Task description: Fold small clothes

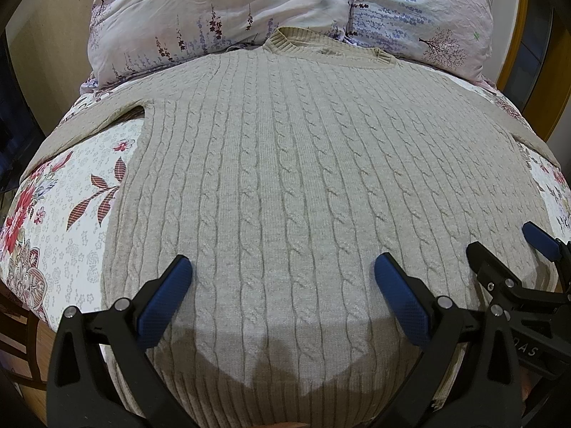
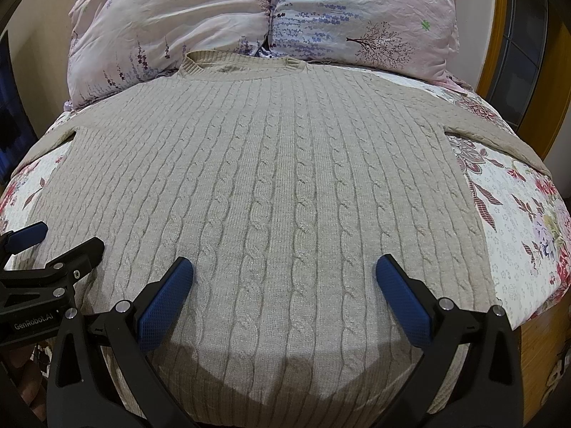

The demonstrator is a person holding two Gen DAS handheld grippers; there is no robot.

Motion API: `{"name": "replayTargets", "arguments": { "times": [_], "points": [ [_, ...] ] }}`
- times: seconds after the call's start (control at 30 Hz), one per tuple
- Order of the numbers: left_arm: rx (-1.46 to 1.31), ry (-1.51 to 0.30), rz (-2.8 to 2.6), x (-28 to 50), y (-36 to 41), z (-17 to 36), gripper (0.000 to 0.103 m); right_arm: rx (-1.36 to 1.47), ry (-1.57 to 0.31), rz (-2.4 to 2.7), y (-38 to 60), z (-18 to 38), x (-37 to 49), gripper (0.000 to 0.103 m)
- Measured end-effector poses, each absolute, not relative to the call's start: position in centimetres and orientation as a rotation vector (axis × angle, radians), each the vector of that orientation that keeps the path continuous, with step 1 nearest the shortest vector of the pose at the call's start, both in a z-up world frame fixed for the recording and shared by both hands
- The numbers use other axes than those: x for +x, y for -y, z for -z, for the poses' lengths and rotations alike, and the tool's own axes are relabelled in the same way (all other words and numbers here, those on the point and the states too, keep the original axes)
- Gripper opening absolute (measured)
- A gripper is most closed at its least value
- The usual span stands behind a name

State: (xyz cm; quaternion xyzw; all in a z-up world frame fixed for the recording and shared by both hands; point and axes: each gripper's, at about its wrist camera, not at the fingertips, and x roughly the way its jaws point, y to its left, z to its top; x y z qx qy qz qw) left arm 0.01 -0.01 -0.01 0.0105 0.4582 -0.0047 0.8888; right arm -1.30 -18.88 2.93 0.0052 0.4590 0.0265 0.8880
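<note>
A beige cable-knit sweater (image 1: 285, 178) lies flat on the bed, collar toward the pillows and sleeves spread out to both sides; it also fills the right wrist view (image 2: 271, 185). My left gripper (image 1: 282, 278) is open and empty above the sweater's lower left part. My right gripper (image 2: 283, 278) is open and empty above the lower right part. The right gripper also shows at the right edge of the left wrist view (image 1: 506, 246), and the left gripper at the left edge of the right wrist view (image 2: 60, 239). Neither touches the sweater.
The bed has a floral quilt (image 1: 71, 221), also seen in the right wrist view (image 2: 517, 235). Two floral pillows (image 1: 221, 18) (image 2: 357, 18) lie against the head end behind the collar. A yellow wooden frame (image 2: 499, 35) stands at the far right.
</note>
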Motion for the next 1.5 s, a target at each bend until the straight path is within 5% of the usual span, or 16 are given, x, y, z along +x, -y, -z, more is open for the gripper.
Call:
{"name": "replayTargets", "arguments": {
  "times": [0.77,1.0,1.3,1.5],
  "points": [
    [0.05,-1.03,0.055,1.3,-0.1,-0.1,0.101,-0.049,-0.946,-0.262,19.6,-2.6,0.0,0.102],
    [0.062,-1.033,0.063,3.8,-1.1,-1.2,0.101,0.267,-0.843,-0.042,30.4,-4.1,3.8,0.102],
    [0.023,-0.873,0.108,8.3,-3.7,-4.8,0.101,0.743,-0.817,0.334,49.8,-2.4,8.3,0.061],
    [-0.01,-0.851,0.118,11.9,-4.6,-6.0,0.101,0.977,-0.85,0.445,55.5,1.1,9.4,0.051]
  ]
}}
